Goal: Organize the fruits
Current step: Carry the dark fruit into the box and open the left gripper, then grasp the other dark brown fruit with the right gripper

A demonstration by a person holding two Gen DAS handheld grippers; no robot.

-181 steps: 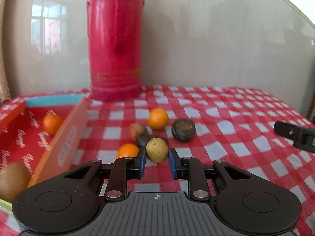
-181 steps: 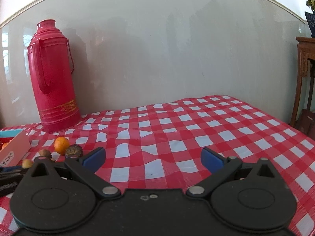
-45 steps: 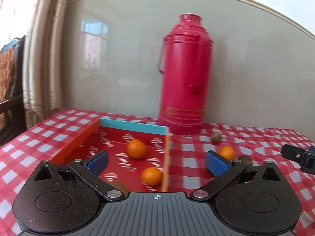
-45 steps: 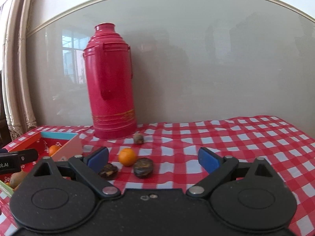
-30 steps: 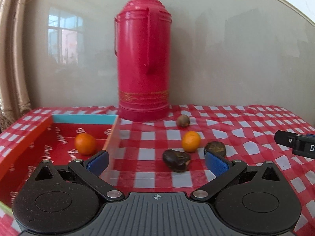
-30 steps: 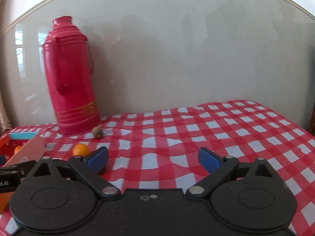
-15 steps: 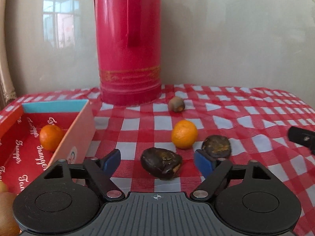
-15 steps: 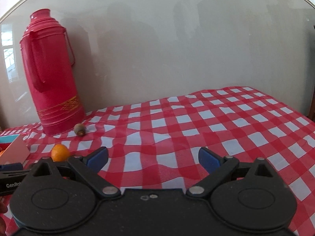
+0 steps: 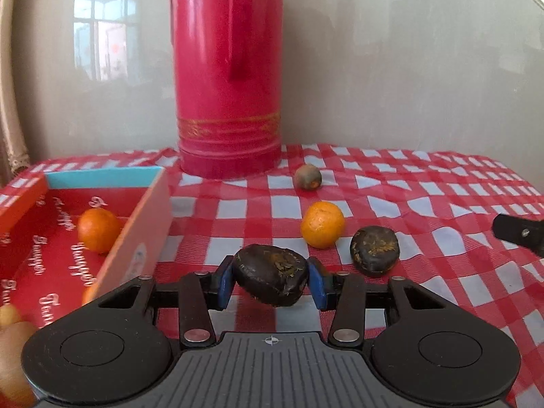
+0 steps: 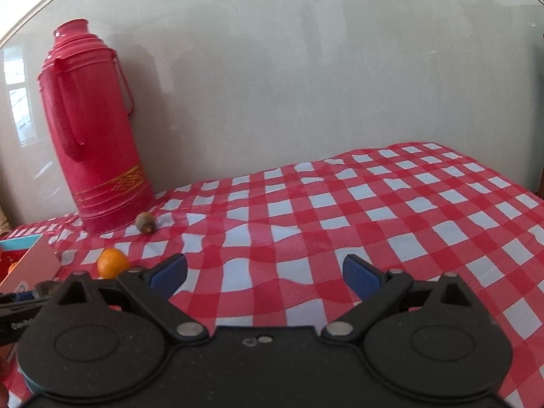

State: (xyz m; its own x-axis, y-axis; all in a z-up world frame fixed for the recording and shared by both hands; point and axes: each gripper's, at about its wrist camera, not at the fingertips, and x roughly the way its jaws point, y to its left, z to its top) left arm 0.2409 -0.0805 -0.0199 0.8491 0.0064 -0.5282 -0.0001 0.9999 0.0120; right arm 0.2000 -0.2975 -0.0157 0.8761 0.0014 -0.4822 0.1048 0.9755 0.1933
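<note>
My left gripper (image 9: 270, 284) is shut on a dark wrinkled fruit (image 9: 270, 273), just above the checked cloth, right of the red cardboard box (image 9: 142, 224). The box holds an orange (image 9: 98, 225) and brownish fruits at its near left corner (image 9: 10, 346). On the cloth lie an orange (image 9: 322, 224), a second dark fruit (image 9: 374, 250) and a small brown fruit (image 9: 307, 176). My right gripper (image 10: 265, 277) is open and empty over bare cloth; its tip shows in the left wrist view (image 9: 520, 233). The right wrist view shows the orange (image 10: 112, 262) and the small brown fruit (image 10: 146, 222).
A tall red thermos (image 9: 228, 68) stands at the back against the grey wall, also in the right wrist view (image 10: 95, 142). The red-and-white checked cloth (image 10: 374, 204) covers the table. The box's edge (image 10: 29, 263) shows at the left of the right wrist view.
My left gripper swung from over the box to the loose fruits, moved in and closed on the dark fruit. My right gripper stayed open and turned a little to the right.
</note>
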